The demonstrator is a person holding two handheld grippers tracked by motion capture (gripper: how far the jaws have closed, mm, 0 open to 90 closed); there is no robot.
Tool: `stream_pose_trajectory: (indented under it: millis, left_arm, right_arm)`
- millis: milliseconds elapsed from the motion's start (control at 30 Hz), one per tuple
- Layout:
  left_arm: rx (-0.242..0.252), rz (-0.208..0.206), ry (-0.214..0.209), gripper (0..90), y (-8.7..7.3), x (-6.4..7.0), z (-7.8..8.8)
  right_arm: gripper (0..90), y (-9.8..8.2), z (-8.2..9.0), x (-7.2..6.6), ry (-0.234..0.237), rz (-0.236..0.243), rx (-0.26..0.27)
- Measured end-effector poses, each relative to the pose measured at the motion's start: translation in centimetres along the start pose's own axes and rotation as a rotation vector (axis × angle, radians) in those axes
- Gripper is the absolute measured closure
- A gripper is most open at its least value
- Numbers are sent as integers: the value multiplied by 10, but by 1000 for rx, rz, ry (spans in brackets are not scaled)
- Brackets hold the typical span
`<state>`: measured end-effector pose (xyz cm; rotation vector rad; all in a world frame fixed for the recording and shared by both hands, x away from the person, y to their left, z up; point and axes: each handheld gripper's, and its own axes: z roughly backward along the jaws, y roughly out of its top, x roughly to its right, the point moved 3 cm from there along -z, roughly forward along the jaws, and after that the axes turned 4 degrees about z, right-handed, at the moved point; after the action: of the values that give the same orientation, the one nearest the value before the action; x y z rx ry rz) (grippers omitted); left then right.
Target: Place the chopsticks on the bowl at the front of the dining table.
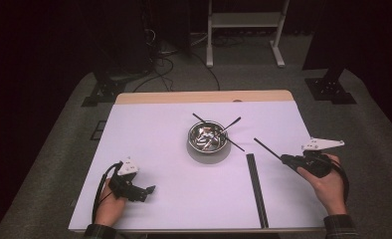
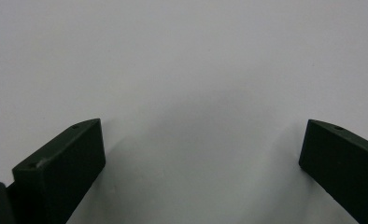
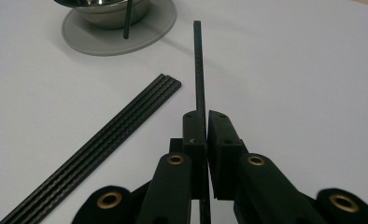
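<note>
My right gripper (image 1: 287,160) (image 3: 206,117) is shut on a thin black stick (image 1: 267,149) (image 3: 199,65). The stick points up and left toward a steel bowl (image 1: 207,135) (image 3: 108,11). That bowl stands on a grey round mat (image 1: 210,155) (image 3: 126,39) at the table's middle, with several black sticks (image 1: 232,122) leaning out of it. A flat bundle of black sticks (image 1: 256,189) (image 3: 121,130) lies on the white cover left of my right gripper. My left gripper (image 1: 147,190) (image 2: 203,135) rests at the front left, jaws wide apart over bare white cover.
The white cover (image 1: 159,149) spans the table, with a wooden strip (image 1: 204,96) bare at the far edge. Beyond the table stand a white frame (image 1: 244,30), dark stand feet (image 1: 333,87) and cables on grey carpet.
</note>
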<state>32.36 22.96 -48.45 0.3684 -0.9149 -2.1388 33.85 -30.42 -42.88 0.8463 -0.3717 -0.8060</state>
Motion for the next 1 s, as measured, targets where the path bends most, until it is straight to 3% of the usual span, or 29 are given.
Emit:
stream_pose_trajectory:
  millis: [1000]
  left_arm:
    - [0,0,0,0,0,0,0]
  right_arm:
    - [856,46,-17,-33,79,86,42]
